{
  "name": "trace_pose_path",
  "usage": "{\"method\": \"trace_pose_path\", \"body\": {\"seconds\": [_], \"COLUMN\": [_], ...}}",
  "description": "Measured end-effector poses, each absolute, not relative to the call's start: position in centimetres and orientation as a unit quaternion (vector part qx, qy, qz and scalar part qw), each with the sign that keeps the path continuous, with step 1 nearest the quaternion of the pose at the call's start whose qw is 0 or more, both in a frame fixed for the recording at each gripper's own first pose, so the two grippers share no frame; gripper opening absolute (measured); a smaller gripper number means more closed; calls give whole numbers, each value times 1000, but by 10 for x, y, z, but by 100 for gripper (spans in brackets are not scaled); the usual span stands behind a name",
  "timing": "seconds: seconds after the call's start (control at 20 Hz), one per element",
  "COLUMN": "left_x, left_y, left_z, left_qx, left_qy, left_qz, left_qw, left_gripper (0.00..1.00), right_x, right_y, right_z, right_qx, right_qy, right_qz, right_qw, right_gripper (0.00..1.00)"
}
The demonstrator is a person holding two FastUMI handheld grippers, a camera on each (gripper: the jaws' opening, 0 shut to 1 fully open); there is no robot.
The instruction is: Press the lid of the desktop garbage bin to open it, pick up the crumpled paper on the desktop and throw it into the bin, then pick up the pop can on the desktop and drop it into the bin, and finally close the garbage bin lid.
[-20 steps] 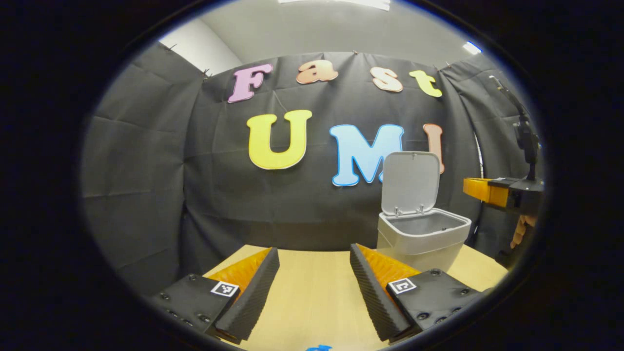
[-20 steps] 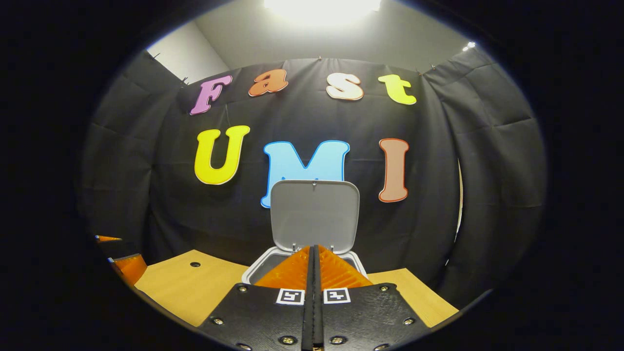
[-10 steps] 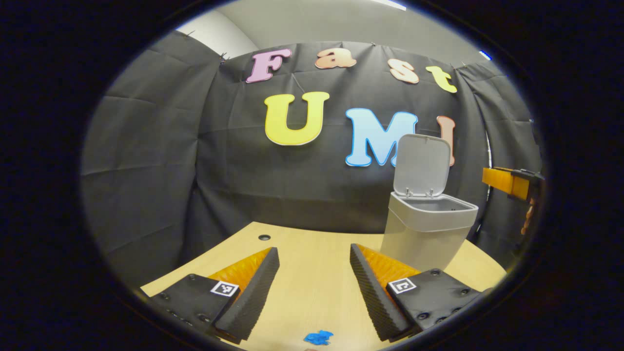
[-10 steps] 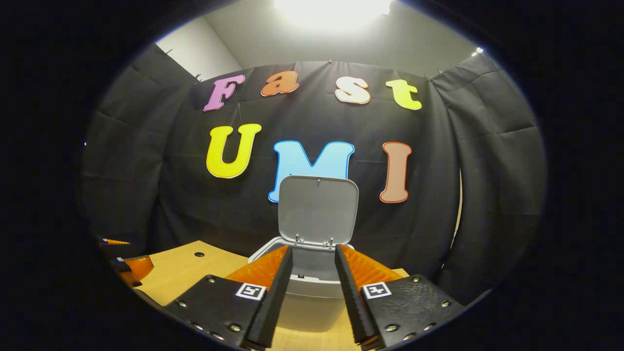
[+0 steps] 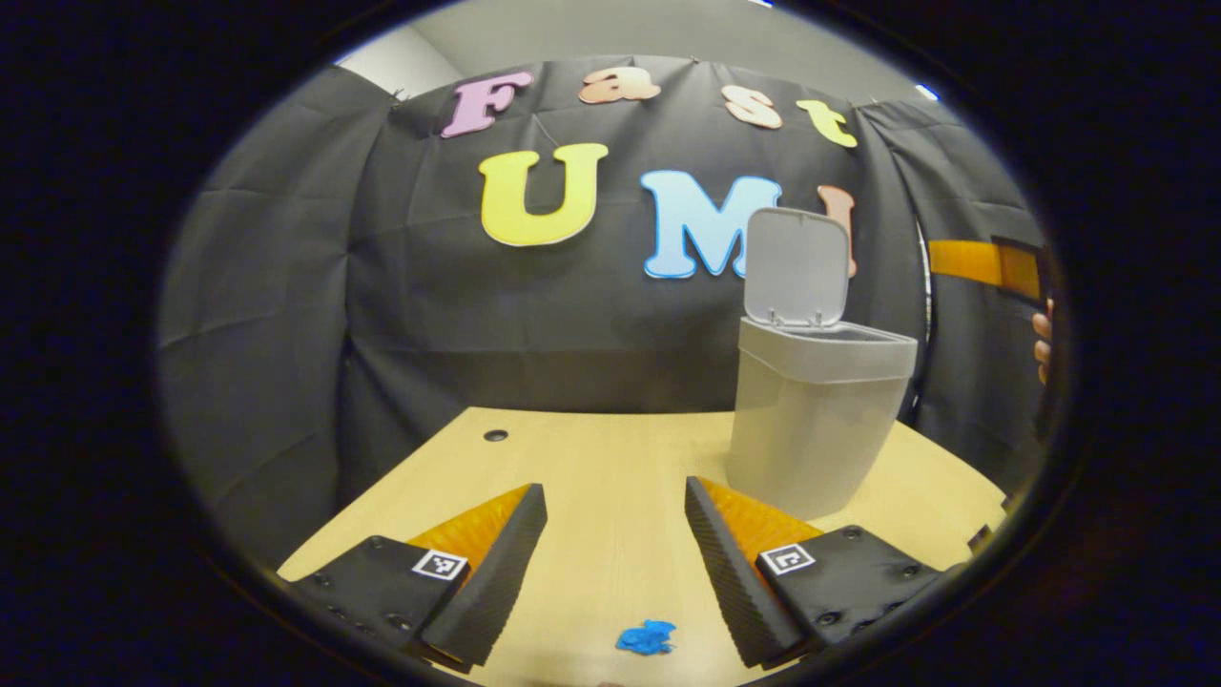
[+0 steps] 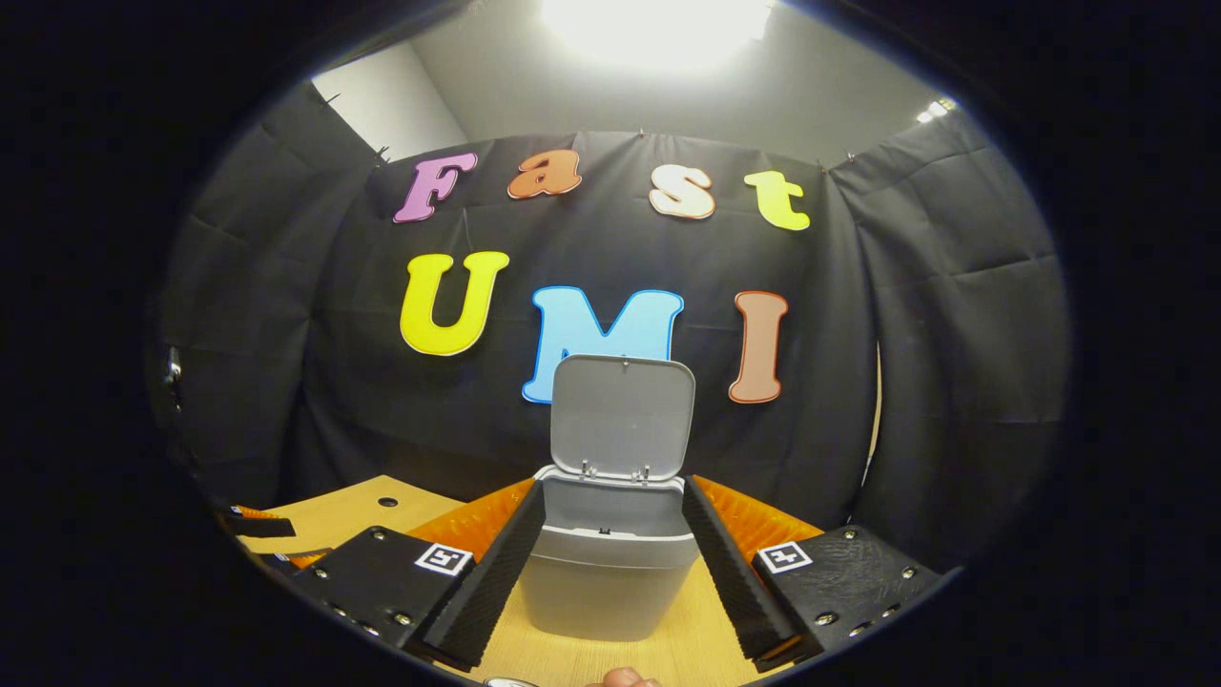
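The grey bin (image 5: 811,429) stands on the wooden table at the right, its lid (image 5: 796,269) tipped up and open. A small blue crumpled paper (image 5: 646,636) lies on the table just below and between the fingers of my left gripper (image 5: 612,496), which is open and holds nothing. In the right gripper view, the bin (image 6: 610,572) stands straight ahead with its lid (image 6: 622,415) upright. My right gripper (image 6: 610,491) is open, its fingers framing the bin without touching it. The right gripper (image 5: 983,262) also shows beyond the bin, with a hand (image 5: 1042,339) on it.
The table (image 5: 591,458) has a small round hole (image 5: 495,435) near its back left. Black cloth walls close in behind and on both sides. The left gripper (image 6: 258,525) shows low down in the right gripper view. A fingertip (image 6: 622,677) peeks in at the bottom edge.
My right gripper went from shut to open and drew back from the bin. My left gripper sank toward the table, and the blue paper came into view between its fingers.
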State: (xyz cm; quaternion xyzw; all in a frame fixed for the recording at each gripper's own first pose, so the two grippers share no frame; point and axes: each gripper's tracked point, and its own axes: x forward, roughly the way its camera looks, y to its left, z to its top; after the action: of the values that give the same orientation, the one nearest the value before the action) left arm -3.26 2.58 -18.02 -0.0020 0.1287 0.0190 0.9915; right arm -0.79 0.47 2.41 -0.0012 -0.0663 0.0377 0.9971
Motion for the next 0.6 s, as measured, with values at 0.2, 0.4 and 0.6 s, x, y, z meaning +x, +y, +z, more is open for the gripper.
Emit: {"method": "trace_pose_path", "body": {"seconds": [0.2,0.4,0.6], "left_x": [-31,-38,-45], "left_y": [16,13,16], "left_z": [-236,-292,-338], "left_qx": [6,3,13], "left_qy": [180,237,285], "left_qz": [-16,-40,-51], "left_qw": [984,971,957], "left_gripper": [98,96,97], "right_x": [-20,-29,-37], "right_y": [10,15,19], "right_z": [20,15,14], "right_qx": [-1,-9,-29], "right_qy": [-51,-34,-26], "right_qz": [15,-10,-13], "right_qw": [999,999,999], "right_gripper": [93,93,93]}}
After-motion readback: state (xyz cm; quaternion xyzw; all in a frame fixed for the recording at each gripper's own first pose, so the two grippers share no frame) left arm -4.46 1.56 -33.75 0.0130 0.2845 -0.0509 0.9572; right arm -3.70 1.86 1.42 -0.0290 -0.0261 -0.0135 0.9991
